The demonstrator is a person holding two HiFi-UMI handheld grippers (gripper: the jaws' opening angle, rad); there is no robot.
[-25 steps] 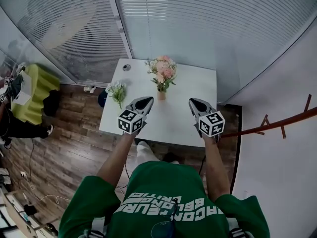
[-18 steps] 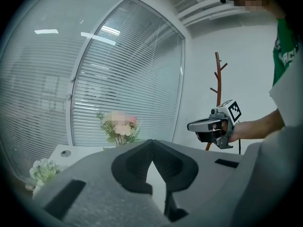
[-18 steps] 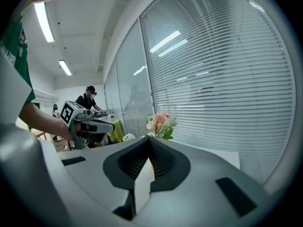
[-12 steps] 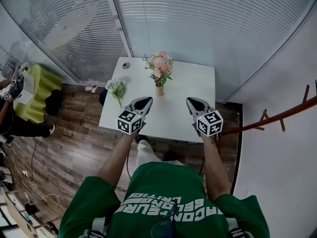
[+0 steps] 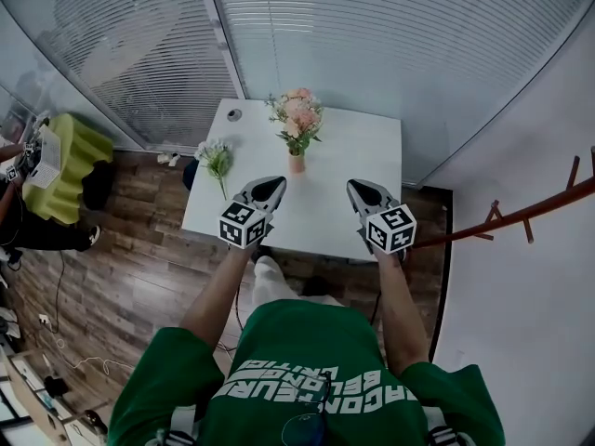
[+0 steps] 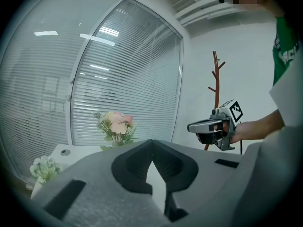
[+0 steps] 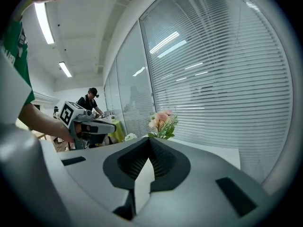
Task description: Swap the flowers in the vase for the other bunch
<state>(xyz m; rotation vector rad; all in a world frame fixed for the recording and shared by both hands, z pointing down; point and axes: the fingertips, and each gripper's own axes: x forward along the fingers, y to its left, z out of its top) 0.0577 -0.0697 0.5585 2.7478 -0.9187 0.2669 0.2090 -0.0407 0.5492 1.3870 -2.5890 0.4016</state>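
Standing in the vase [image 5: 297,163], pink flowers [image 5: 297,119]; white bunch [image 5: 216,159] on table [image 5: 358,147]; left gripper [image 5: 275,183], right gripper [image 5: 354,186] jaws together.

An office: glass partition walls [image 5: 372,45] with slatted blinds are standing beyond the jaws of the left gripper [image 6: 152,145] and right gripper [image 7: 150,143], behind a white bench [image 5: 344,156]. Strip lights [image 7: 43,22] are glowing above the right jaws; left of them, another person [image 7: 90,100] is standing far off. A coat stand [image 6: 216,79] is standing right of the left jaws.
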